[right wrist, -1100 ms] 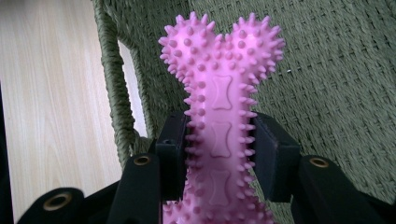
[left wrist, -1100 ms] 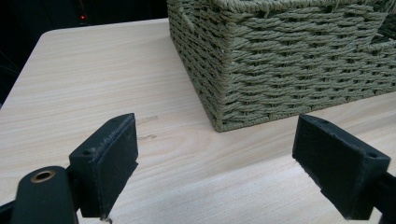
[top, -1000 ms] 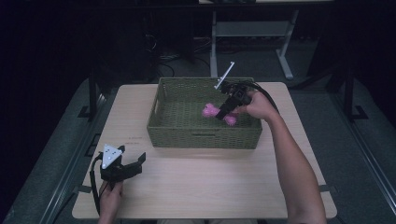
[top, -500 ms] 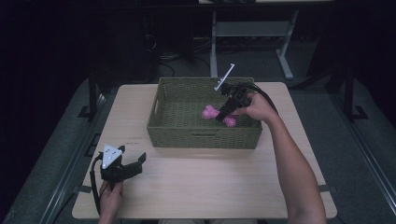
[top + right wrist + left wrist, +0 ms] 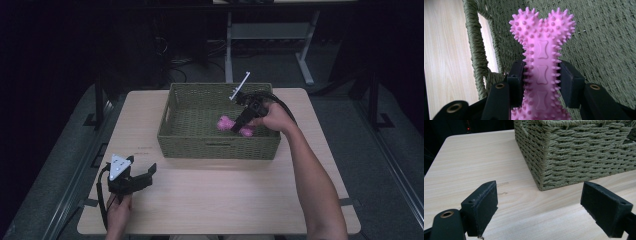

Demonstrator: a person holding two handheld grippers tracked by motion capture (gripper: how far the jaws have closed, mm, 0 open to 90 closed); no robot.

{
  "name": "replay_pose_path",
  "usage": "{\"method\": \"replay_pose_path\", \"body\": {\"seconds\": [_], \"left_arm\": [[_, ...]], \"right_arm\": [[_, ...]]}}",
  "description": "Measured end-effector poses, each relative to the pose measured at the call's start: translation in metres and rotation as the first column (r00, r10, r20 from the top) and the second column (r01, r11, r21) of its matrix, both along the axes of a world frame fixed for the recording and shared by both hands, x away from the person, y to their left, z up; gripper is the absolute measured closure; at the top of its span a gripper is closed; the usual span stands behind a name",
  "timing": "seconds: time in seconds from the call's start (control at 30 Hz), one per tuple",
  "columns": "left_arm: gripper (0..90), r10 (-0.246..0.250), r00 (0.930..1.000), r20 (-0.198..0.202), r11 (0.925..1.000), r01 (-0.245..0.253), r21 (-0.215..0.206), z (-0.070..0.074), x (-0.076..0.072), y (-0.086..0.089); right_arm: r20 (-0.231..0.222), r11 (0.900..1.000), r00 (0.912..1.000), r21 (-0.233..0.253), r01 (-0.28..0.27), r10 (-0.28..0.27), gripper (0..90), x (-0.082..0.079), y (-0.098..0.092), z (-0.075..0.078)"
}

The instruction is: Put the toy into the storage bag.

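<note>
Here, in the high view, one woven basket (image 5: 218, 145) sits on the table (image 5: 225, 200); the right gripper (image 5: 239, 124) reaches inside it, clamped on the single pink bone toy (image 5: 225, 123), while the left gripper (image 5: 145, 175) rests well outside, nearer the person. In the left gripper view, its jaws gape empty toward the basket's corner (image 5: 544, 170). In the right gripper view, the toy (image 5: 541, 55) runs lengthwise between the closed jaws, above the basket floor.

Bare table (image 5: 225, 195) ahead of the left gripper (image 5: 134, 181) — woven basket (image 5: 215, 146) wall beyond; open-topped
</note>
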State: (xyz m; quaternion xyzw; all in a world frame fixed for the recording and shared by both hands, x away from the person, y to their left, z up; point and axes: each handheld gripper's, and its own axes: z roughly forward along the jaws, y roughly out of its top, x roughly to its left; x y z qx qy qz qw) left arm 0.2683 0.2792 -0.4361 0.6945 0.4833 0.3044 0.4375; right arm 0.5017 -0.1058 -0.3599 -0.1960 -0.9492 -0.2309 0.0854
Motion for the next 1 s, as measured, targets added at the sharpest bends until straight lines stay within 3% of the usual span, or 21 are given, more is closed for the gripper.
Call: {"method": "replay_pose_path", "body": {"seconds": [1.0], "left_arm": [[13.7,-0.002,1.0,0.003,1.0,0.002,-0.007,0.001,0.0,0.001]], "right_arm": [[-0.045,1.0,0.9989,-0.005,0.009,-0.009,57.0,0.002,0.008,-0.019]]}}
